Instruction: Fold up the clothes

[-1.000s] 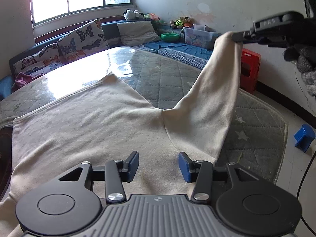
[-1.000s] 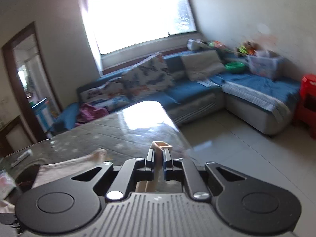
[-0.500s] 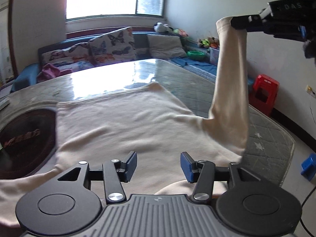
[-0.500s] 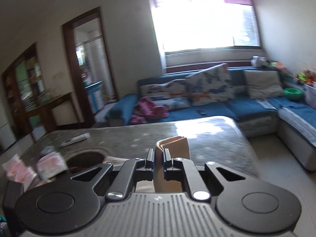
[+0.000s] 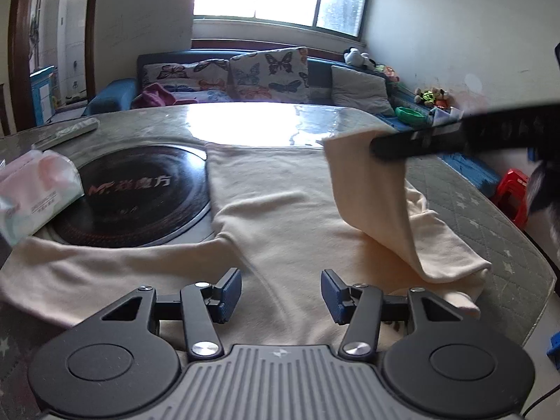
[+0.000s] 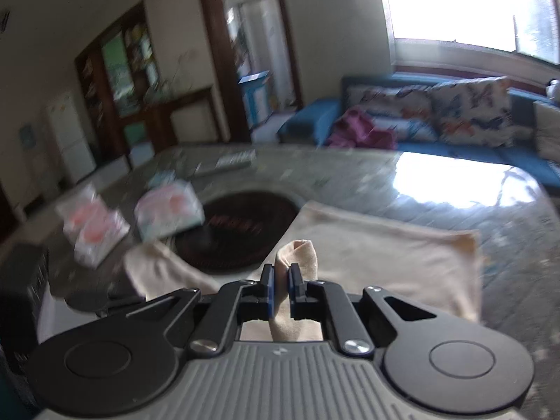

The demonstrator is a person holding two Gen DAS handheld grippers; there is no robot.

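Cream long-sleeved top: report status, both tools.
Left tool open, above cream long-sleeved top. Right tool shut on its sleeve cuff, carrying it over the body. Tissue packs beside, clear.

The right hand-held gripper point(image 5: 376, 147) has carried the sleeve point(image 5: 371, 196) from high above the right edge of the table point(image 5: 490, 217) inward, and it now holds the cuff low over the body of the cream shirt point(image 5: 280, 217). One second ago the sleeve stretched up and outward; now it bends over itself and drapes onto the shirt. The left wrist view has turned to the left, so the dark round plate point(image 5: 133, 196) and the tissue pack point(image 5: 38, 189) came into sight. The right wrist view has swung from the sofa toward the doorway side.
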